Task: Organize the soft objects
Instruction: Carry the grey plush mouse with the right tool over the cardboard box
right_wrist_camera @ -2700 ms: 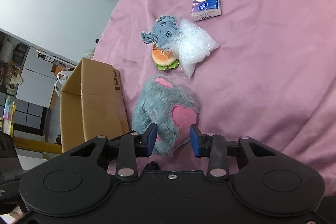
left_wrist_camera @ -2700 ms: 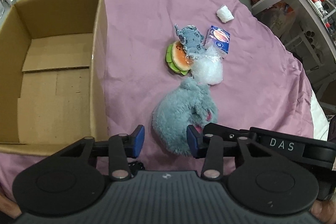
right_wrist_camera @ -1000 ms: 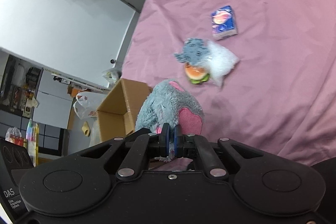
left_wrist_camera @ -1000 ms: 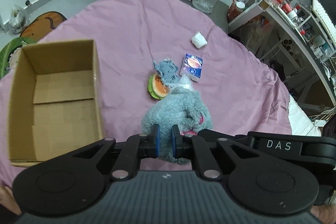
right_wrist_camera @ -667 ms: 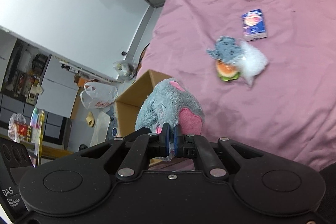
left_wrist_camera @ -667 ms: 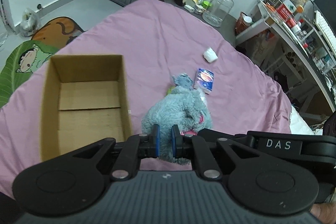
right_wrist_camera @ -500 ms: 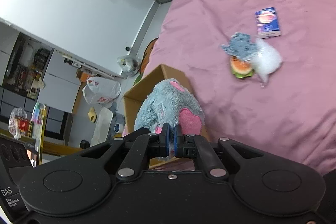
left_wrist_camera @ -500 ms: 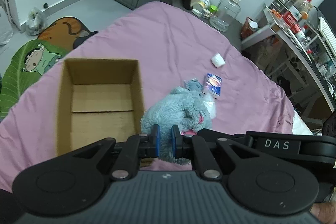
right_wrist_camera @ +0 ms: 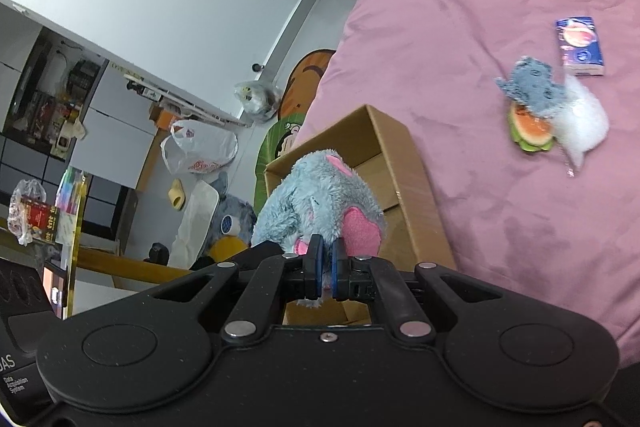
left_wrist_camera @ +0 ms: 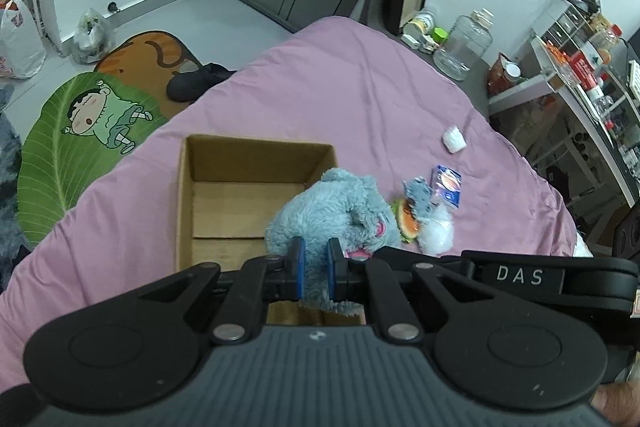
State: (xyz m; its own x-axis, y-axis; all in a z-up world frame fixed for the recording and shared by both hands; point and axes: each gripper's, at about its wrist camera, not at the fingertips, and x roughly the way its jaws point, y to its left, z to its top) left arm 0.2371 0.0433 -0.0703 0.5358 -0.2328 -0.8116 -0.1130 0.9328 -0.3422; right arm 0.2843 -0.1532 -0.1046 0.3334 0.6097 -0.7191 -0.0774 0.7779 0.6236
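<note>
Ahead of and beneath both grippers, a wide pink bedspread (left_wrist_camera: pixel 360 83) covering the whole work surface. Just beyond the left gripper (left_wrist_camera: pixel 314 269) and slightly to its left, an open cardboard box (left_wrist_camera: pixel 184 195) resting on that spread, flaps down, inside bare. Directly in front of both sets of fingers, a fluffy grey plush toy (left_wrist_camera: pixel 332 203) with pink patches, lifted clear of the spread and hanging over the near right corner of the box. Clamped on a tuft of its fur between the blue pads: left gripper, jaws nearly together. Likewise pinched tight on the fur near a pink patch: right gripper (right_wrist_camera: pixel 324 267), pads almost touching. Seen from the right wrist, box opening right behind the toy.

Farther out and to the right of the left gripper, lying on the spread: a clump of white stuffing (left_wrist_camera: pixel 438 233), touching a small burger-shaped soft toy (left_wrist_camera: pixel 406 223), with a little grey fabric piece (left_wrist_camera: pixel 418 193) lying over the burger's top. Just past that cluster, a small blue tissue packet (left_wrist_camera: pixel 447 185), lying flat. Farther still, well apart from the rest, a small white wad (left_wrist_camera: pixel 453 140).

Off the bed to the left of the left gripper, a green leaf-shaped floor mat (left_wrist_camera: pixel 80 143) with a cartoon figure.
</note>
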